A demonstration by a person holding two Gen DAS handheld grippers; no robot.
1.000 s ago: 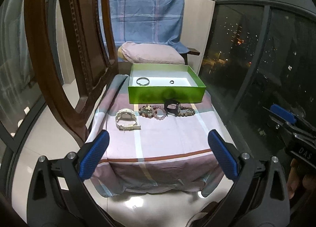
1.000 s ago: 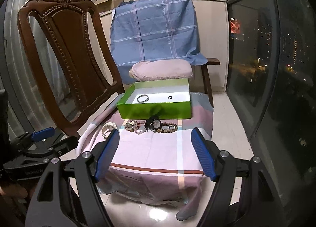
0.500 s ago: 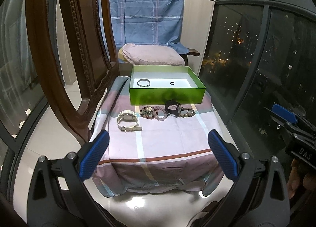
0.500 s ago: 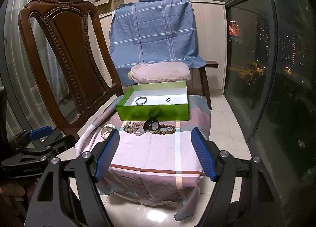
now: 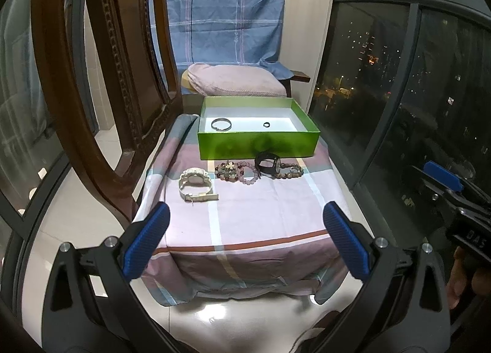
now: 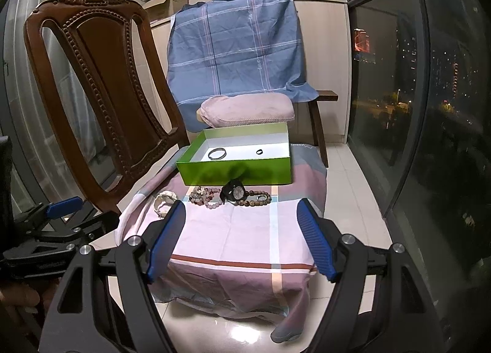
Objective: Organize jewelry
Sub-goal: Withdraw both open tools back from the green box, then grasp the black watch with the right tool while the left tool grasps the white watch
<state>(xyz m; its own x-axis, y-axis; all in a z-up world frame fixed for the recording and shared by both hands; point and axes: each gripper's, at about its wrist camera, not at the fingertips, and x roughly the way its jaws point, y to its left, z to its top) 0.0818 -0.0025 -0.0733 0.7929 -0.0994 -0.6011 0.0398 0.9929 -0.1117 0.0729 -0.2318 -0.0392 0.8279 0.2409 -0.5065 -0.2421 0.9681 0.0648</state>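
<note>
Left wrist view: the left gripper [image 5: 245,242] hangs in the air in front of a small table with a pink checked cloth [image 5: 257,209]. Its two blue fingers [image 5: 147,239] are wide apart and hold nothing. The right gripper [image 6: 241,238] is the same, with its fingers spread wide and nothing between them.

A green box [image 5: 257,144] sits at the far end of the cloth. Inside the box lie a silver bangle [image 5: 221,124] and a small dark ring [image 5: 266,124]. Just in front of the box, on the cloth, is a row of things. A black watch [image 5: 268,164] is close to the box wall. Bead bracelets [image 5: 237,172] lie on both sides of that watch. A white watch [image 5: 196,184] lies a bit farther from the box, to its front left.

A brown wooden chair [image 6: 101,83] stands to the left of the box. Behind the box is a pink pillow [image 6: 245,109] with a blue checked sheet [image 6: 236,49] hanging above it.
</note>
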